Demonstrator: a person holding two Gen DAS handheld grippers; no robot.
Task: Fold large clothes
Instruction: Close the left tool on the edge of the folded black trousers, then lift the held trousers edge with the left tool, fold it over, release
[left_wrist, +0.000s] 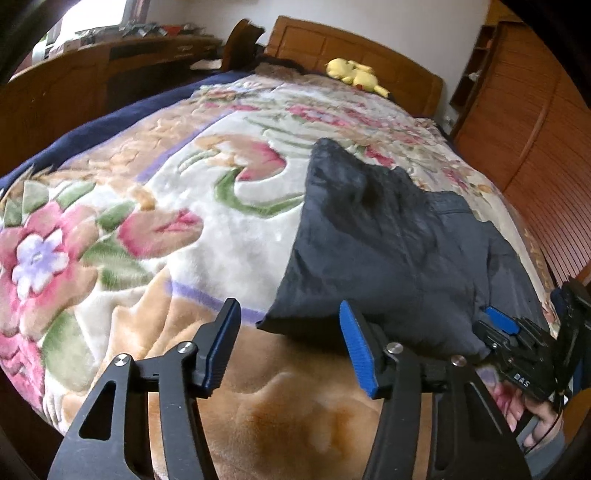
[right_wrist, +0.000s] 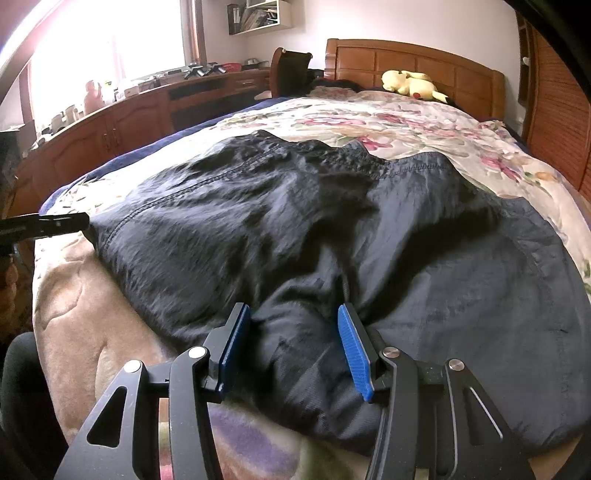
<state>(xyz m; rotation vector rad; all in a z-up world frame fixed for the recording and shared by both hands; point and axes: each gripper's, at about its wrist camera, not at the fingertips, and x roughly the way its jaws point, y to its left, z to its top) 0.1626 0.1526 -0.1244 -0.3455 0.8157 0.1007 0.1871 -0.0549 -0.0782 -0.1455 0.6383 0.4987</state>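
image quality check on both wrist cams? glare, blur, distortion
Right wrist view: window blown out, washing the upper left; dark garment smeared by motion blur, stitching partly readable. Left wrist view: no blown-out glare, floral blanket soft, yellow plush toy blurred. Both: strong fisheye bending of the headboard, black vignette corners.

Wooden headboard (right_wrist: 413, 66) against a pale wall (right_wrist: 388, 18). Left of the headboard: chair back (right_wrist: 290, 70), then a long wooden sideboard (right_wrist: 122, 122) with clutter under a bright window (right_wrist: 107, 37). Wall shelf (right_wrist: 258, 16) above-left of it. Slatted wooden wardrobe (right_wrist: 554, 107) right of the headboard. Floral blanket (left_wrist: 147, 206) below it.
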